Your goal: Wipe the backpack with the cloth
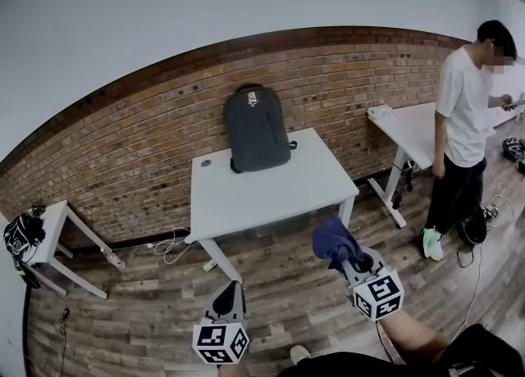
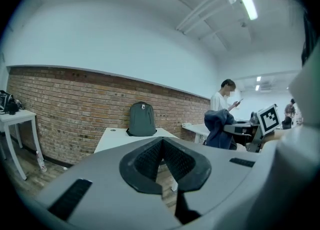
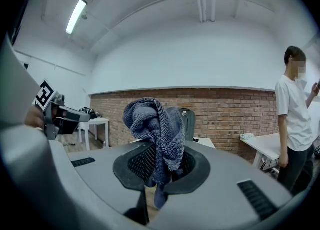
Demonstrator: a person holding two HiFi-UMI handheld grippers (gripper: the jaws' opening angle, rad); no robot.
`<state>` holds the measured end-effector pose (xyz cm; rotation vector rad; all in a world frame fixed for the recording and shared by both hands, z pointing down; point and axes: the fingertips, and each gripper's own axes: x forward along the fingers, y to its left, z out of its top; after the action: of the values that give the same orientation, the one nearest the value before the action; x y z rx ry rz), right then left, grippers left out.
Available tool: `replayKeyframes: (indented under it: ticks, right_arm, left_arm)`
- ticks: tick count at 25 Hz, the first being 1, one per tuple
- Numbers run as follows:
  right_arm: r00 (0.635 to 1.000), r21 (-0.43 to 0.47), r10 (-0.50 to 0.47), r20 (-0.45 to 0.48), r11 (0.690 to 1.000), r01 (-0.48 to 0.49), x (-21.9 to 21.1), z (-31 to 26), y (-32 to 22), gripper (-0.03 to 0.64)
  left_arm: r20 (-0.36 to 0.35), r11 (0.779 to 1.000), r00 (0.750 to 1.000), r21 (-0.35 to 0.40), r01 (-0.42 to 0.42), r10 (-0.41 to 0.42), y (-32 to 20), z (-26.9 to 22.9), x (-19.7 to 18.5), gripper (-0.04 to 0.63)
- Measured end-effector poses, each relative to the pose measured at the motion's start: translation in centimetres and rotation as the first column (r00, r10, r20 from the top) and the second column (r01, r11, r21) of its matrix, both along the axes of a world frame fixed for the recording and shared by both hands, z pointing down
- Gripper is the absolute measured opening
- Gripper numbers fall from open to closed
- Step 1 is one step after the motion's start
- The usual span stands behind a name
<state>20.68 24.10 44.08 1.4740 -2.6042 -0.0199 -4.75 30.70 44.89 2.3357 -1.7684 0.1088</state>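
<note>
A dark grey backpack [image 1: 257, 127] stands upright at the back of a white table [image 1: 271, 188], leaning on the brick wall; it also shows in the left gripper view [image 2: 141, 119] and partly behind the cloth in the right gripper view [image 3: 189, 123]. My right gripper [image 1: 340, 251] is shut on a bunched blue knitted cloth [image 3: 155, 129], held in the air in front of the table's near right corner; the cloth [image 1: 332, 240] covers the jaws. My left gripper [image 1: 229, 295] is shut with nothing in it, low over the floor in front of the table.
A person [image 1: 465, 133] stands at the right beside a second white table [image 1: 414, 129]. A small white table [image 1: 57, 228] with a black bag [image 1: 23, 234] is at the far left. Cables [image 1: 168, 246] lie on the wooden floor under the table.
</note>
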Motion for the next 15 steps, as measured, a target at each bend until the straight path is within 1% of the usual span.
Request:
replayKeyframes:
  ticks: [7, 10, 15]
  right_arm:
    - [1.000, 0.010, -0.020, 0.023, 1.000, 0.020, 3.4, 0.1, 4.3, 0.037]
    - [0.999, 0.015, -0.032, 0.035, 0.999, 0.032, 4.8, -0.2, 6.3, 0.037]
    - [0.996, 0.009, -0.042, 0.075, 0.999, 0.041, 7.5, -0.8, 10.2, 0.037]
  left_arm:
    - [0.033, 1.000, 0.999, -0.004, 0.029, -0.028, 4.8, 0.4, 3.1, -0.011]
    - [0.057, 0.999, 0.998, -0.009, 0.037, -0.036, 6.9, 0.3, 4.7, -0.011]
    - [0.085, 1.000, 0.996, -0.004, 0.025, -0.025, 10.8, -0.7, 8.2, -0.011]
